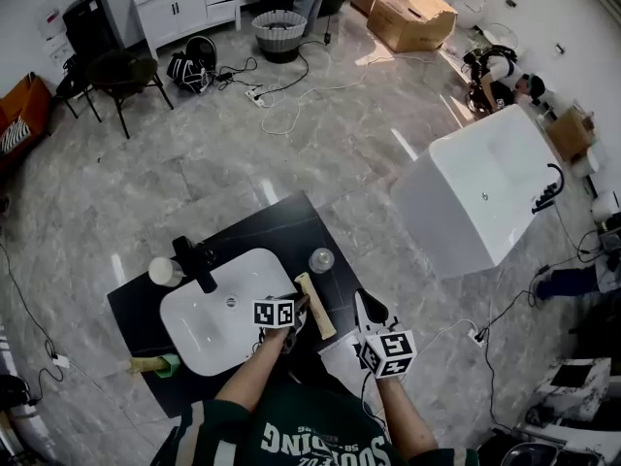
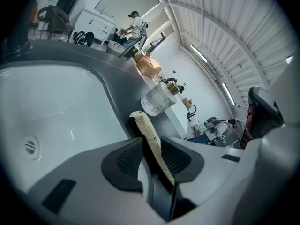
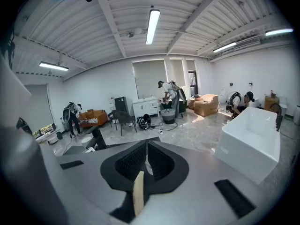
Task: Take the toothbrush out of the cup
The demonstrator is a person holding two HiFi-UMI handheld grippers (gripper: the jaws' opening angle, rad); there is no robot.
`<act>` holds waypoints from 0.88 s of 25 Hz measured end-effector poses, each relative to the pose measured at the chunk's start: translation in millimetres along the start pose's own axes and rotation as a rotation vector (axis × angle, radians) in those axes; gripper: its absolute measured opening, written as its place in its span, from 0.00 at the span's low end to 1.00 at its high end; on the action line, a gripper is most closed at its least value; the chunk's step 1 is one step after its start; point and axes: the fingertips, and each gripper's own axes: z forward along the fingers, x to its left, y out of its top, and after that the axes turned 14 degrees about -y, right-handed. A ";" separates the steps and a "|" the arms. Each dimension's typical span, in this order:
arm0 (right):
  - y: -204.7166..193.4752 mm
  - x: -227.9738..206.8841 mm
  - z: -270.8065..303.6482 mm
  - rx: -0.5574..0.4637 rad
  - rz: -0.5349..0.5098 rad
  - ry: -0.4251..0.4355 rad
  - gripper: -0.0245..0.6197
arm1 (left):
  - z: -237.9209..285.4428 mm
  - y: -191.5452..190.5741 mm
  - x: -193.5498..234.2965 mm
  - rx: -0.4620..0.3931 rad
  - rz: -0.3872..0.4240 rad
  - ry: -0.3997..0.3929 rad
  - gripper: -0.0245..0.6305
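We are looking down on a dark desk [image 1: 281, 223] carrying a white sink [image 1: 209, 333], set on a grey marble floor [image 1: 320, 153]. A white bathtub [image 1: 485, 197] is standing well beyond the right hand-held gripper [image 3: 146, 161]. The left hand-held gripper [image 2: 151, 146] is holding its jaws apart. The toothbrush [image 2: 149, 135] is lying between them, leaning on one pad with the other standing clear. The cup [image 2: 158, 100] is sitting just ahead of this gripper, and the toothbrush is outside it. The right jaws are sitting nearly together on a thin pale stick [image 3: 138, 196]; we are unable to tell what it is.
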 end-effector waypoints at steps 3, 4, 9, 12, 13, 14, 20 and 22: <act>0.8 8.2 2.7 -0.004 -0.005 0.015 0.10 | -7.7 4.9 -5.4 -0.024 0.050 -0.006 0.21; 1.6 12.0 3.8 -0.006 -0.007 0.023 0.10 | -10.6 7.5 -8.6 -0.040 0.065 -0.016 0.21; 10.2 39.1 7.9 -0.012 -0.027 0.085 0.10 | -36.7 32.6 -26.0 -0.163 0.149 -0.028 0.17; 14.2 59.5 9.5 -0.022 -0.044 0.119 0.10 | -59.6 46.7 -30.7 -0.206 0.248 0.011 0.07; 14.7 65.8 10.2 -0.024 -0.050 0.129 0.10 | -67.1 50.2 -32.0 -0.214 0.277 0.023 0.06; 15.2 71.8 10.9 -0.026 -0.055 0.140 0.10 | -74.6 53.7 -33.8 -0.223 0.305 0.035 0.05; 19.5 106.1 17.5 -0.042 -0.077 0.207 0.10 | -117.0 72.3 -52.2 -0.278 0.438 0.088 0.05; 23.6 121.4 18.8 -0.051 -0.089 0.233 0.10 | -132.3 78.6 -57.2 -0.297 0.473 0.106 0.05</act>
